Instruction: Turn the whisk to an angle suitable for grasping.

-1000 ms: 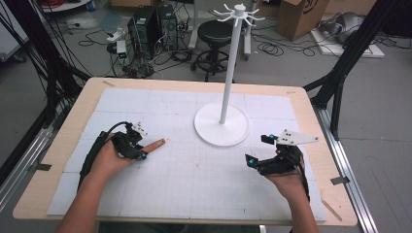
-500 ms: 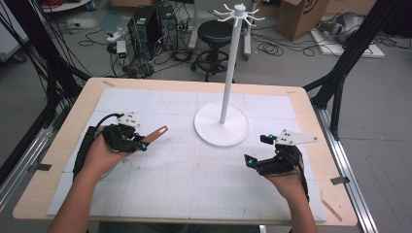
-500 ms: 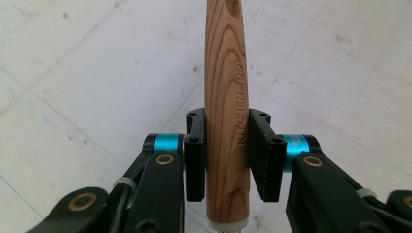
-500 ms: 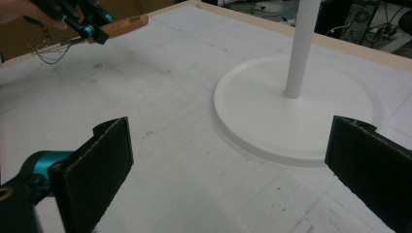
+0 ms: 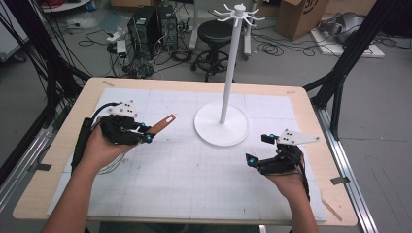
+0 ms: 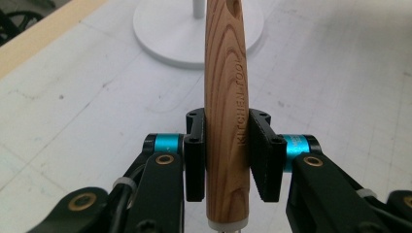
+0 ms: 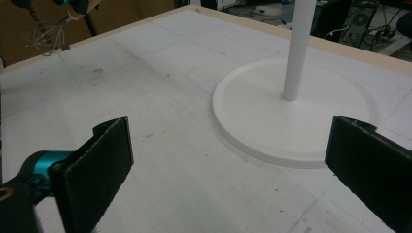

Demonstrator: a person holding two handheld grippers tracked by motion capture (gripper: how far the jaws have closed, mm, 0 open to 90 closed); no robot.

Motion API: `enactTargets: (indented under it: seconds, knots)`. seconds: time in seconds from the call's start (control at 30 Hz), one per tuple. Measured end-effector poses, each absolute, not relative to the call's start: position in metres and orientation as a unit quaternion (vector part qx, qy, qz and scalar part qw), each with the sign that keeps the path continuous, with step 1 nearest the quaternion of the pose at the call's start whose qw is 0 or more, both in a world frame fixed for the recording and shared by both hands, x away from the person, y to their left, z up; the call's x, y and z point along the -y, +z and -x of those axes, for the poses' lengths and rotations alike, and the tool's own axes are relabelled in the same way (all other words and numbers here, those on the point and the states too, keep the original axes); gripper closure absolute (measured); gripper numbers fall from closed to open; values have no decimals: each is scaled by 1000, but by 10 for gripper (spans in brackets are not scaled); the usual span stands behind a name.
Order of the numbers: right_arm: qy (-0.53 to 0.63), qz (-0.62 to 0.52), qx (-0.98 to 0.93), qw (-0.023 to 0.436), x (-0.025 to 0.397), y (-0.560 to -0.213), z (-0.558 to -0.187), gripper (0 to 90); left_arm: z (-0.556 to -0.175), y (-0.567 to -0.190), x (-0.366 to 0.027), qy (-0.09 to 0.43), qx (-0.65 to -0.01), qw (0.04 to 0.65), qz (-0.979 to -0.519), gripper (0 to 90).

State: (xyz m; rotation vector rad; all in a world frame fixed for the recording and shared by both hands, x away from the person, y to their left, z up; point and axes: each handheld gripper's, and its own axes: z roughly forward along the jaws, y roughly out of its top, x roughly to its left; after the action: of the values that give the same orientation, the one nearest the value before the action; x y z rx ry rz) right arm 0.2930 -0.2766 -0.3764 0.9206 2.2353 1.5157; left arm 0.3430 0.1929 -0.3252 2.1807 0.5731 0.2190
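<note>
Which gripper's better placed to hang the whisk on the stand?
Left. The left gripper is already shut on the whisk's wooden handle, which points toward the white stand. The right gripper is open, holding nothing.

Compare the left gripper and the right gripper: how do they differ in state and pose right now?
The left gripper is shut on a wooden handle stamped KITCHEN TOOL; the right gripper is open and holds nothing. The left gripper is lifted off the table; the right gripper sits low by the white stand. Both have black jaws and point toward that stand.

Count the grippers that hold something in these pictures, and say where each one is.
1. The left gripper, at the table's left, clamps a wooden handle marked KITCHEN TOOL. The right gripper is open.
</note>
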Motion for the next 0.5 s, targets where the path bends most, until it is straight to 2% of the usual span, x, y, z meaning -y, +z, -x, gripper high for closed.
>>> enactTargets:
  seconds: [0.5]
  knots:
    - [519, -323, -779, 142, 275, -379, -296, 23, -342, -310, -180, 71, -194, 475, -856, 706]
